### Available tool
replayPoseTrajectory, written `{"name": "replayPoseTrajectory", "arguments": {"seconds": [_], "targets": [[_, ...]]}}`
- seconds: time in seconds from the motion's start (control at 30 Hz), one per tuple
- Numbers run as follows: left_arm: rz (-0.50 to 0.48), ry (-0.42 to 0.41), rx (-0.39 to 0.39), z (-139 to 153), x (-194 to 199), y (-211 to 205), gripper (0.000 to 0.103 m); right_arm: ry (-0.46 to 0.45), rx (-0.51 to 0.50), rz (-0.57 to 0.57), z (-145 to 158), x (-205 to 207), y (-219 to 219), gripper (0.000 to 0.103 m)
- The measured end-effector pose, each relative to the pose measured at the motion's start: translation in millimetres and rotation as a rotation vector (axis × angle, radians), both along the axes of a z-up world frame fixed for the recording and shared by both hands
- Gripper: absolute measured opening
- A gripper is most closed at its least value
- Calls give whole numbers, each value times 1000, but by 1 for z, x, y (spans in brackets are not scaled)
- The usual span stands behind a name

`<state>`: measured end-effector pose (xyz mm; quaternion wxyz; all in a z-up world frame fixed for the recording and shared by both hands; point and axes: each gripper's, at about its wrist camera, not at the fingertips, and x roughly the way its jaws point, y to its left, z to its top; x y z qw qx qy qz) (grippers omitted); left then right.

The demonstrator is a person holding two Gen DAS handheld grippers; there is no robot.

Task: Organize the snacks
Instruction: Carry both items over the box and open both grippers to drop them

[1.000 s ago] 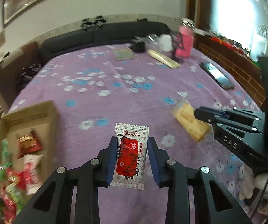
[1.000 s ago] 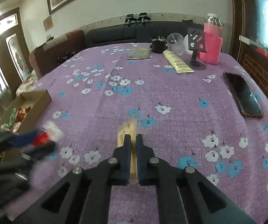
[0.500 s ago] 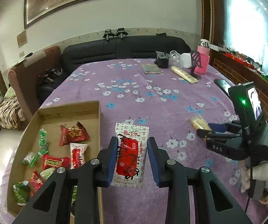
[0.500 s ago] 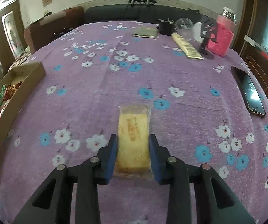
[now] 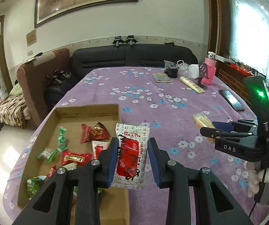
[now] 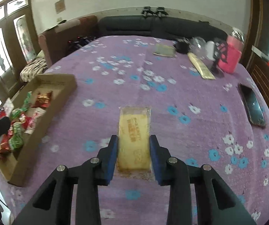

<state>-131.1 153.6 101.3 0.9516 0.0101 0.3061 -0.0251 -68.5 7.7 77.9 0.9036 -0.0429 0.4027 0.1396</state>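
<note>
My left gripper is shut on a red-and-white snack packet, held above the near right corner of an open cardboard box. Several red and green wrapped snacks lie in the box. My right gripper is shut on a yellow cake bar in clear wrap, its blue pads pressing both long sides, above the purple flowered tablecloth. In the left wrist view, the right gripper holds the bar to the right of the box. The box lies far left in the right wrist view.
A black phone lies near the table's right edge. At the far end stand a pink bottle, a long beige packet, a booklet and small containers. A dark sofa and a brown armchair border the table.
The left gripper carried its packet leftward, to the box's near right corner. The right gripper went from pinching the cake bar's thin edge to gripping across its width, and lifted it.
</note>
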Motion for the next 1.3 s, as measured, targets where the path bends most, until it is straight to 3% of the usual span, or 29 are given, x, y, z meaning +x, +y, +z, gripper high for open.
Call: {"name": "replayPoseTrajectory", "arguments": {"seconds": [0.27, 0.63, 1.07, 1.3], "targets": [[36, -13, -35, 1, -11, 26, 34, -24, -3, 54, 11, -12, 32, 32], [39, -15, -56, -2, -14, 29, 34, -27, 33, 70, 14, -21, 29, 32], [73, -70, -142, 16, -45, 58, 34, -59, 134, 55, 28, -36, -3, 32], [164, -75, -142, 18, -55, 90, 34, -91, 171, -29, 43, -43, -55, 32]]}}
